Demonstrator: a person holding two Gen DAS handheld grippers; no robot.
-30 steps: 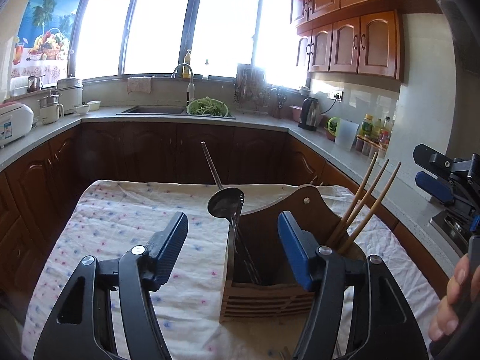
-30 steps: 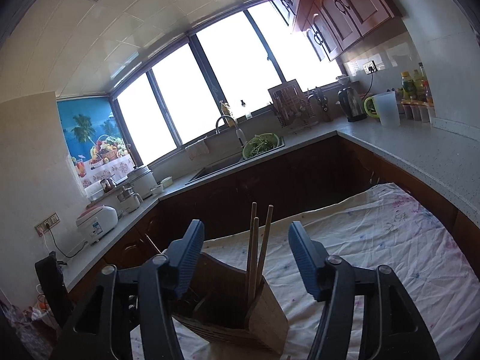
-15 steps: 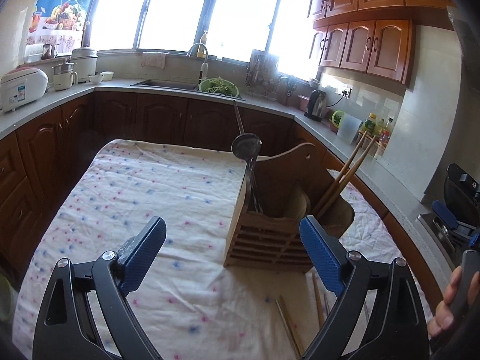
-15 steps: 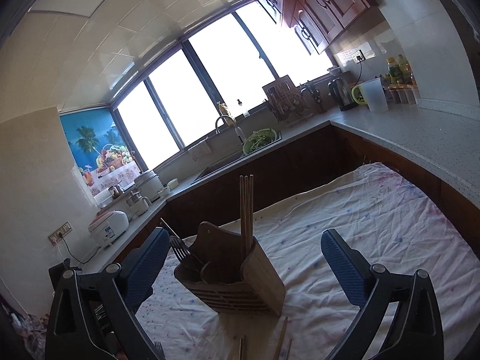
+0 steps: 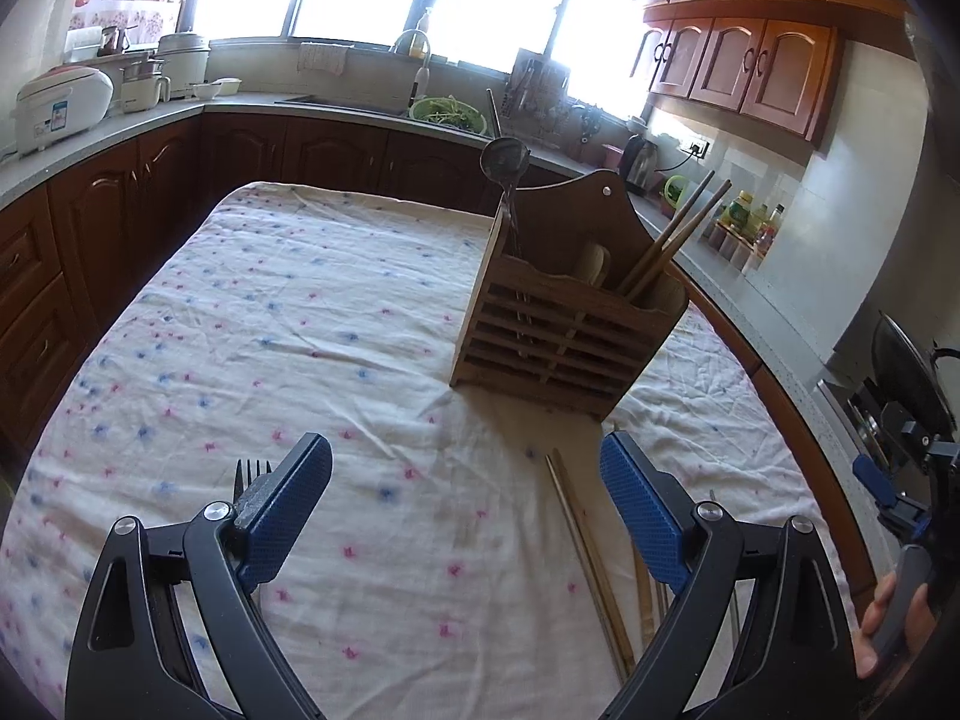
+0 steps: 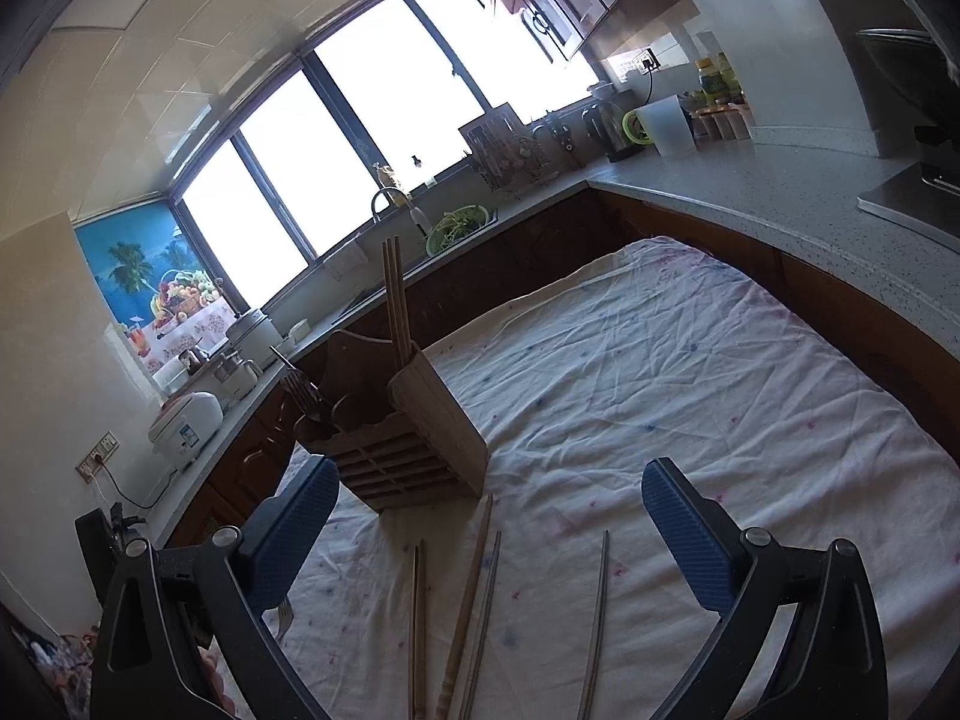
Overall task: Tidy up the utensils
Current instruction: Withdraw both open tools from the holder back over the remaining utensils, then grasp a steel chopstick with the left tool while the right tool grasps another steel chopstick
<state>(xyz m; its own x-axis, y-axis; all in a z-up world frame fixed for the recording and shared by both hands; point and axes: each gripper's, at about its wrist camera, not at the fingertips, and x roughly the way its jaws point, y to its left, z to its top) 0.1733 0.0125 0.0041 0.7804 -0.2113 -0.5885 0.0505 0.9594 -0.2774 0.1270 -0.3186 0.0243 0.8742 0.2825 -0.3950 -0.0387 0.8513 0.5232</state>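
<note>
A wooden utensil holder (image 5: 558, 324) stands on the cloth-covered table (image 5: 288, 324), holding a metal ladle (image 5: 504, 159) and wooden chopsticks (image 5: 672, 240). It also shows in the right wrist view (image 6: 408, 438) with chopsticks (image 6: 393, 294) and a fork (image 6: 300, 387) in it. Loose chopsticks (image 5: 591, 558) lie on the cloth near my side, seen as well in the right wrist view (image 6: 474, 594). A fork (image 5: 249, 474) lies by the left finger. My left gripper (image 5: 465, 516) is open and empty above the cloth. My right gripper (image 6: 486, 528) is open and empty over the loose chopsticks.
Dark wood cabinets and a grey counter (image 5: 138, 120) ring the table. A rice cooker (image 5: 60, 105) stands at the left, a sink with a bowl of greens (image 5: 447, 111) at the back, a kettle (image 5: 639, 156) and bottles (image 5: 750, 219) at the right, a stove (image 5: 900, 396) beyond.
Both grippers have pulled back and tilted down away from the holder. The loose chopsticks and the fork on the cloth have come into view. Both grippers opened wider over the second.
</note>
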